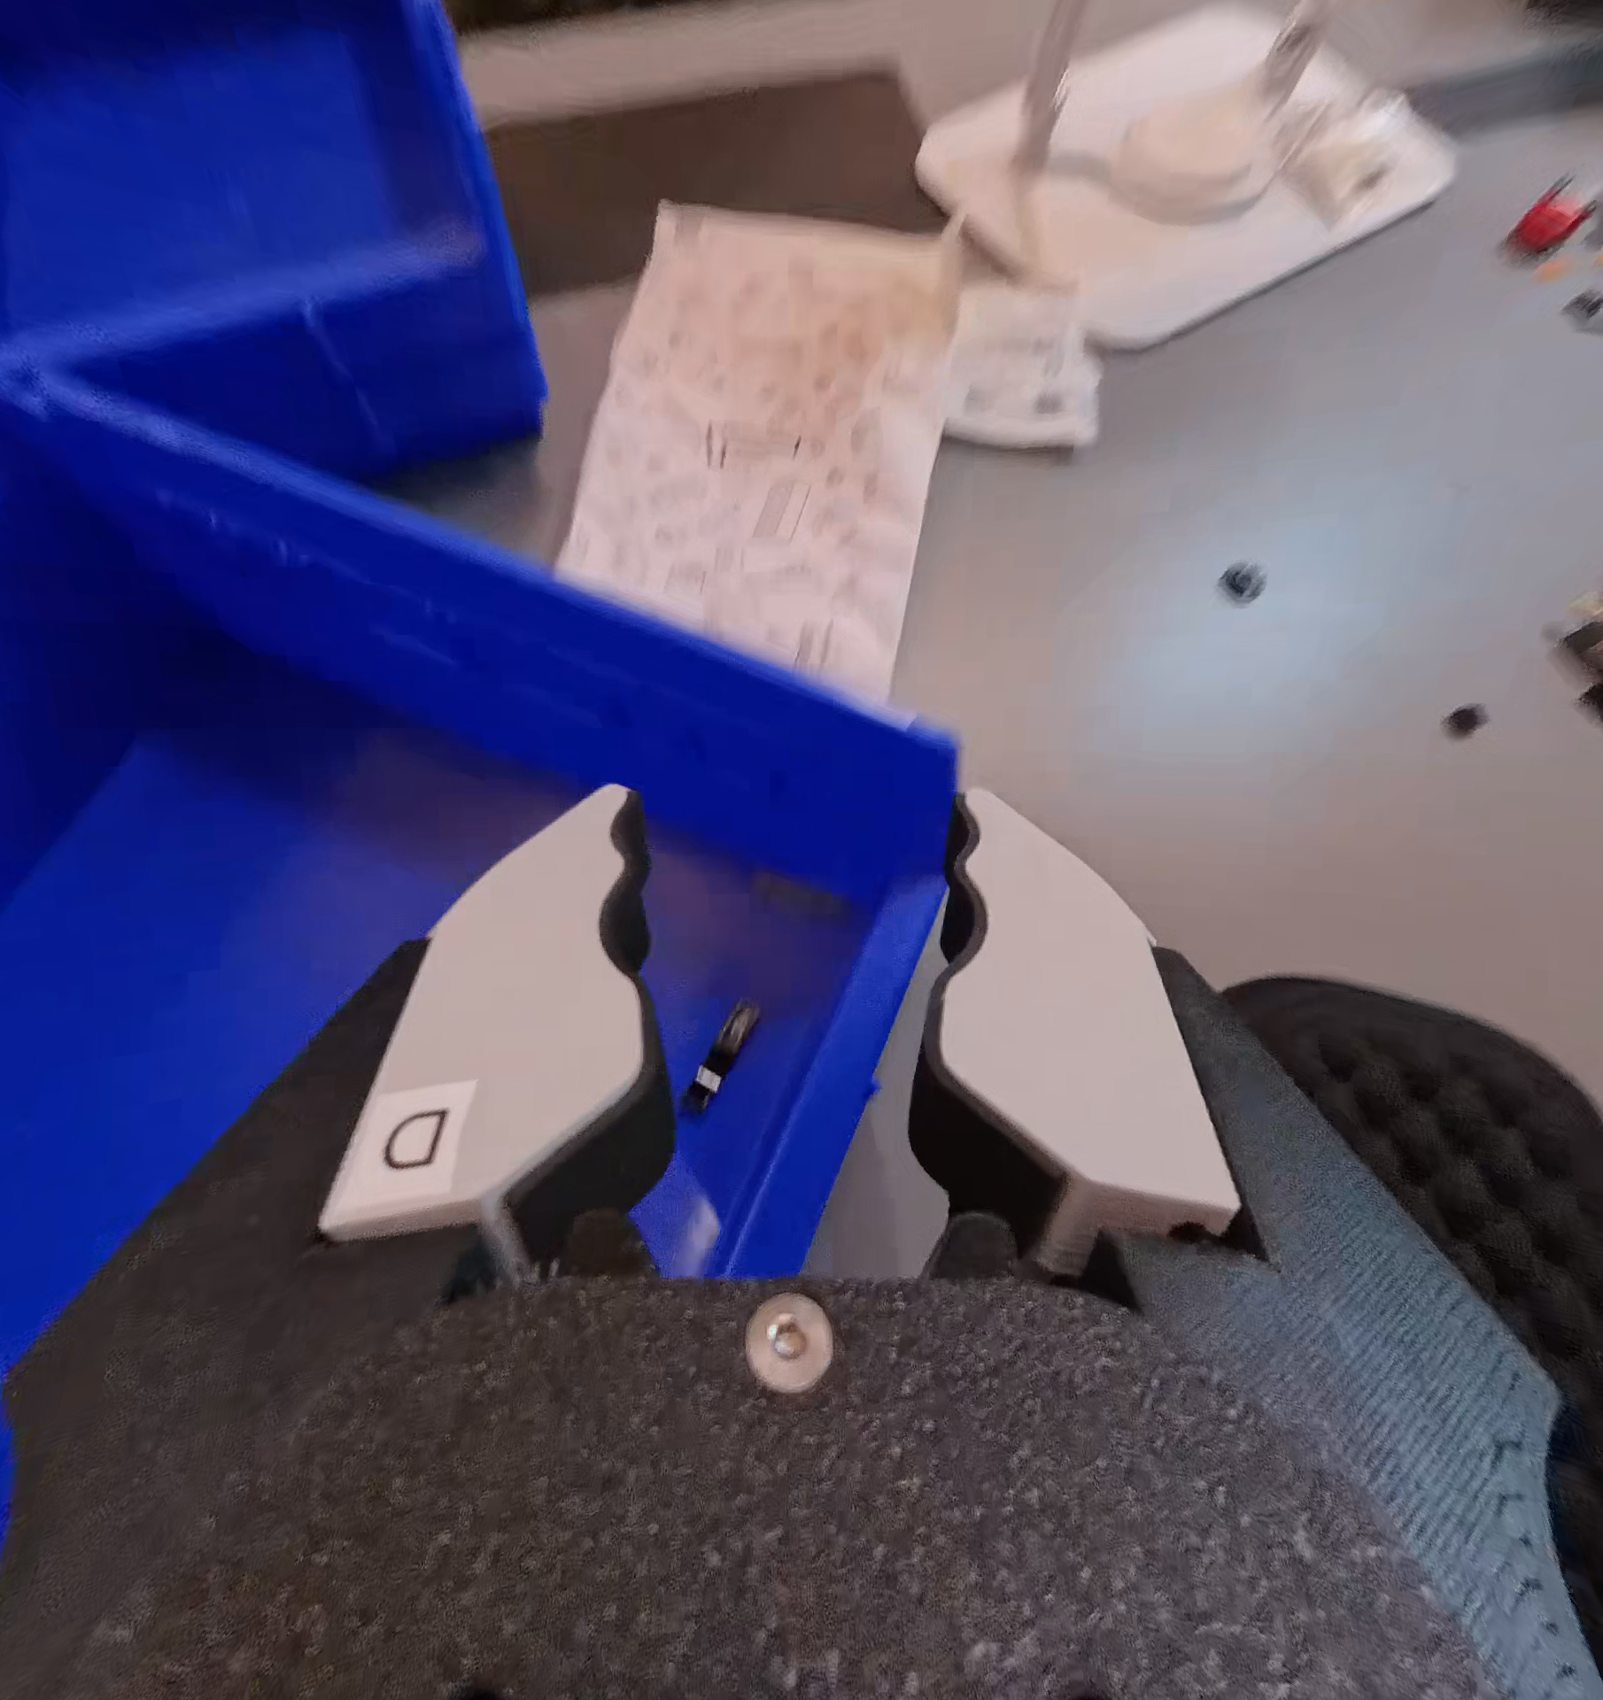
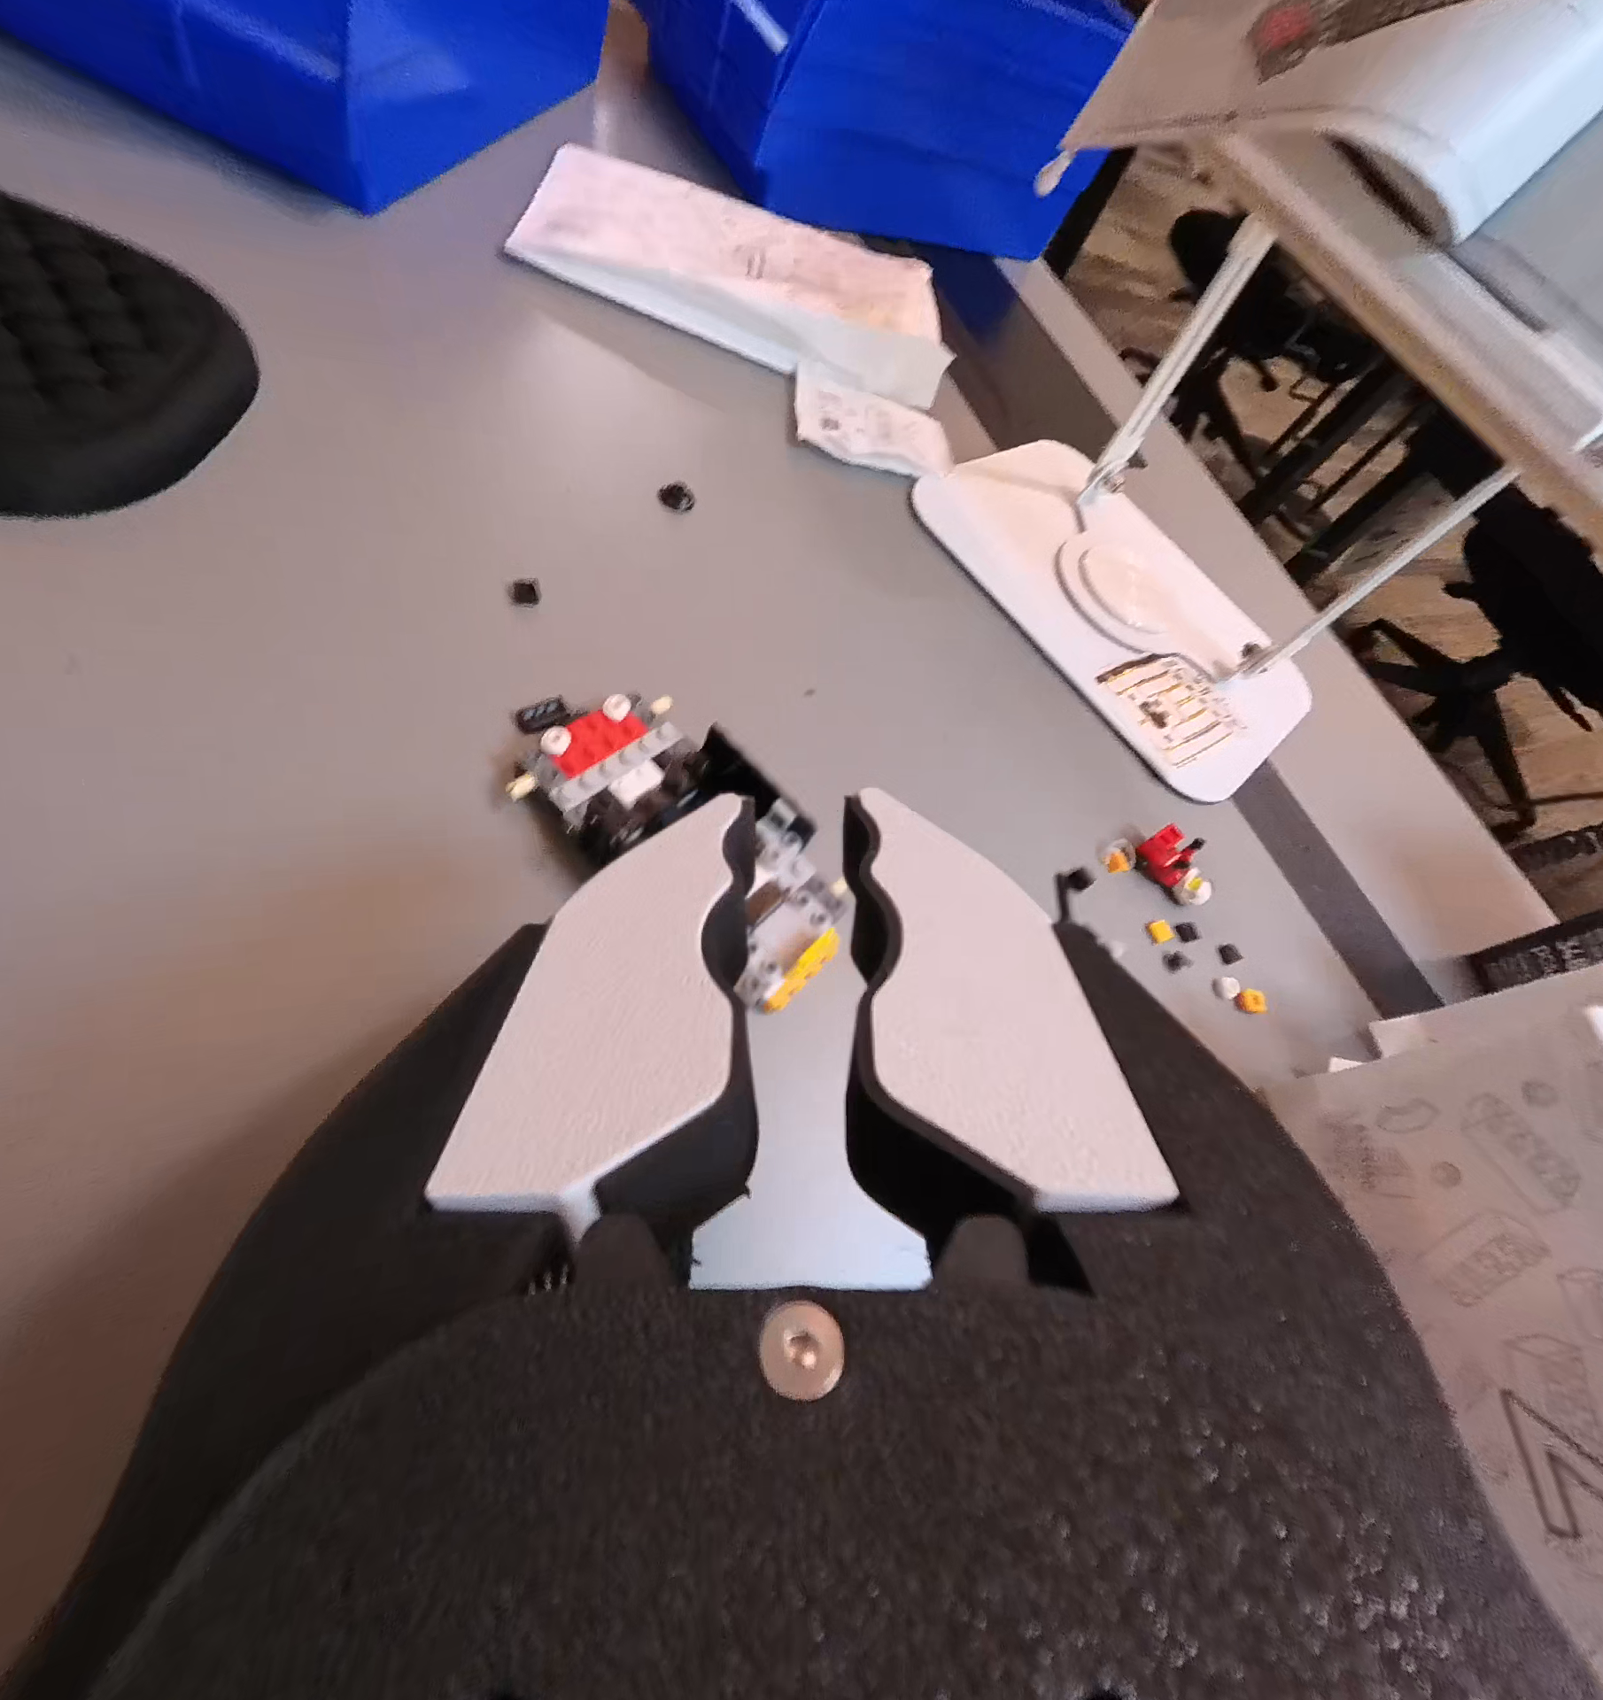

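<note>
Fingers of the left gripper (image 1: 793,809) are spread wide and grip nothing. They stand on either side of the near corner of a blue bin (image 1: 503,644): the left finger over the inside, the right finger just outside the wall. With the claw placed like this, the corner wall is judged the thing to be kept clear of, since the right pad sits just beside it.

Directly below the gap, 1 small black part (image 1: 729,1049) lies on the bin floor near the side wall. Nothing else can be made out in that bin, though blur hides much of it. A 2nd blue bin (image 1: 227,230) stands behind it, and its contents are not shown.

The right gripper (image 2: 798,809) is held narrow above the grey table (image 2: 319,736). A grey-and-yellow brick piece (image 2: 793,929) lies between the fingers. Table shows between it and the right pad, so no firm grip is seen, and an even squeeze on its flat sides is judged wise.

Just beyond sits a red-topped brick car (image 2: 600,763). Loose small bricks (image 2: 1193,947) are scattered to the right. Farther off lie a printed sheet (image 2: 733,258) and a white lamp base (image 2: 1101,598).
</note>
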Available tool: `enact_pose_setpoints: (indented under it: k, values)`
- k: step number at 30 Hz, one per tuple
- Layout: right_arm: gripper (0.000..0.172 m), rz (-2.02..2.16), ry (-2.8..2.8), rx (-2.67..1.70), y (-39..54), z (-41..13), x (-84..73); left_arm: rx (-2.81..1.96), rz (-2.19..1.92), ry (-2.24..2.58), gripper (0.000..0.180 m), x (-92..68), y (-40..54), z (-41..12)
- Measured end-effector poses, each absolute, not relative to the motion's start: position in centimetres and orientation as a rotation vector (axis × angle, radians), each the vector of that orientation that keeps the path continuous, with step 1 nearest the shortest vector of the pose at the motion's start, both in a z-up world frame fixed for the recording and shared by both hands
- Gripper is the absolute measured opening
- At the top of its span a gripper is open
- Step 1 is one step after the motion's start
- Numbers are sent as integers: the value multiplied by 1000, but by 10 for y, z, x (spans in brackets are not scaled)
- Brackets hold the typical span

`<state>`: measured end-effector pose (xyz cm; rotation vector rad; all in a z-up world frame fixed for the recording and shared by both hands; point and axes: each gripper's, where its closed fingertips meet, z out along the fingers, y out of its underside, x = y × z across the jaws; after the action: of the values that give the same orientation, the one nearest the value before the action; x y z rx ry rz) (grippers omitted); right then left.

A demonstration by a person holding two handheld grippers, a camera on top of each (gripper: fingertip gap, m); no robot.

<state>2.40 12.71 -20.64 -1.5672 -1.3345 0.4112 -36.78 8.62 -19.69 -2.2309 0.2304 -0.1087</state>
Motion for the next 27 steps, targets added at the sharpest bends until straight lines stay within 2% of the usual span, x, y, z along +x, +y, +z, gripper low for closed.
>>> enact_pose_setpoints:
  k: [3,10,12,14,16,17,21,25,27]
  values:
    - [23,376,-1278,-1504,147,-181,4,-2023,-203,321,51,-330,105,-158]
    - [45,-81,-1240,-1194,247,-110,-80,-1705,-418,560,44,-215,146,-100]
    - [62,-72,-1190,-1240,281,-98,-105,-1676,-427,591,43,-194,157,-100]
    - [89,-64,-1100,-1346,317,-89,-122,-1671,-432,605,43,-180,167,-107]
    - [102,-137,-1016,-1397,351,-83,-129,-1668,-455,610,42,-170,172,-117]
    - [101,-139,-981,-1430,363,-84,-132,-1678,-468,619,42,-166,173,-125]
    - [54,-174,-899,-1392,381,-76,-122,-1719,-479,639,41,-165,172,-149]
    - [30,-65,-860,-1383,377,-68,-108,-1756,-536,613,41,-168,178,-160]
    - [25,-19,-830,-1380,377,-62,-96,-1756,-548,608,41,-166,180,-160]
